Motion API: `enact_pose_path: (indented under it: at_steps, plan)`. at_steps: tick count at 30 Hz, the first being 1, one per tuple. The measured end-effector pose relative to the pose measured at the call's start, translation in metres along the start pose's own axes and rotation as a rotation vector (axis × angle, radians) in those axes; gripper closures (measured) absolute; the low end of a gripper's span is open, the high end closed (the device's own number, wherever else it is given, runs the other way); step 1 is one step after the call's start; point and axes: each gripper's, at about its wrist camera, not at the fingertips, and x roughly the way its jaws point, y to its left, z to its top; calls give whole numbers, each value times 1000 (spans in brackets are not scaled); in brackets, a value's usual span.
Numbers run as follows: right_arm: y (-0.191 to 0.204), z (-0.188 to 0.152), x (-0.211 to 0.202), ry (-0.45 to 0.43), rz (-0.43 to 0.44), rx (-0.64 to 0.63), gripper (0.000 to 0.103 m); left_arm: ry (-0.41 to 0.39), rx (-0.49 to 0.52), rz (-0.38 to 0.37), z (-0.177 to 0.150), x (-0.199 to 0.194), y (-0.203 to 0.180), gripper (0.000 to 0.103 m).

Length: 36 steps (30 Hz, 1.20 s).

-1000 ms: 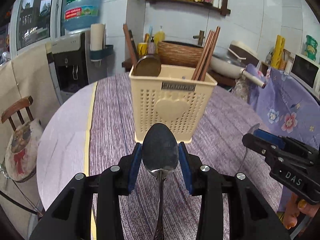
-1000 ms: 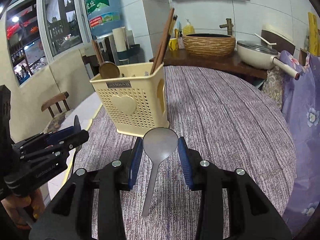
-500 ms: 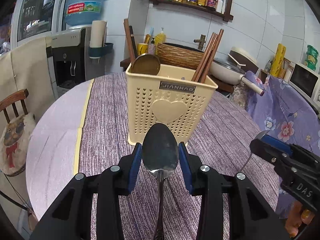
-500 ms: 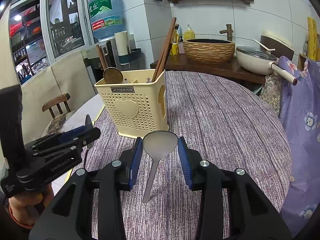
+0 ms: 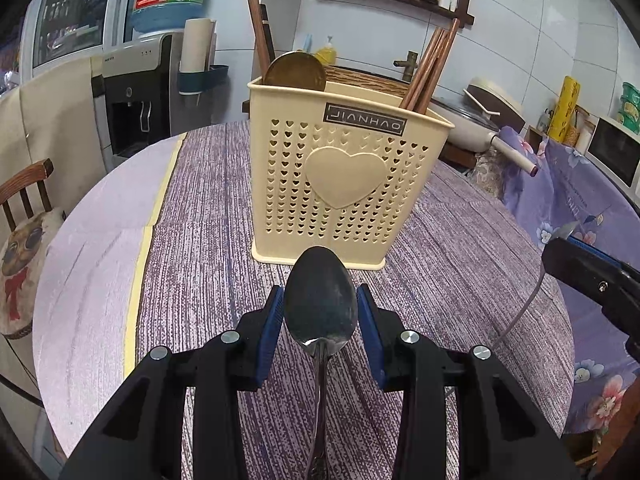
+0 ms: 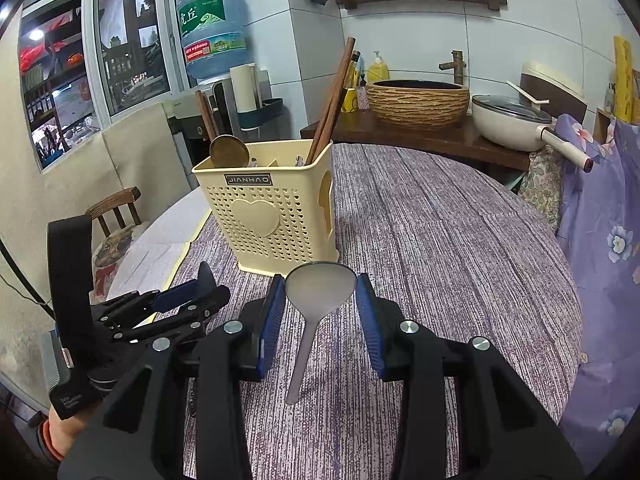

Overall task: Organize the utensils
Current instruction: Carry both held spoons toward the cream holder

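Observation:
A cream perforated utensil basket [image 5: 344, 184] stands on the round table; it also shows in the right wrist view [image 6: 272, 216]. It holds a wooden spoon [image 5: 295, 71] and brown chopsticks [image 5: 430, 70]. My left gripper [image 5: 320, 314] is shut on a steel spoon [image 5: 320, 308], bowl up, just in front of the basket. My right gripper [image 6: 320, 304] is shut on a matte grey spoon [image 6: 318, 292], a little to the basket's right and nearer than it. The left gripper shows in the right wrist view [image 6: 188, 300], the right gripper in the left wrist view [image 5: 592, 276].
The table has a purple striped cloth [image 6: 440, 240]. A wooden chair [image 5: 24, 188] stands at the left. Behind the table are a water dispenser [image 5: 140, 92], a woven basin [image 6: 418, 100] and a white pan [image 6: 508, 120]. Purple floral fabric [image 6: 600, 248] hangs at the right.
Both grippers have moved closer to the basket and lower, each still holding its spoon. The basket looks larger in both views.

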Motion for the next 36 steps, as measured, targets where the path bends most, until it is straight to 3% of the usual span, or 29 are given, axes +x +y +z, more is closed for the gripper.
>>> enact_pose_path:
  at_steps: [24,36]
  plan:
    - [2,-1,0,-1,0,-5,66,-9,8,-1,4,-7,-1,66]
    - [8,0,-2,-15,-4,-30,66,-49,-12,-15,12,-22,3,66]
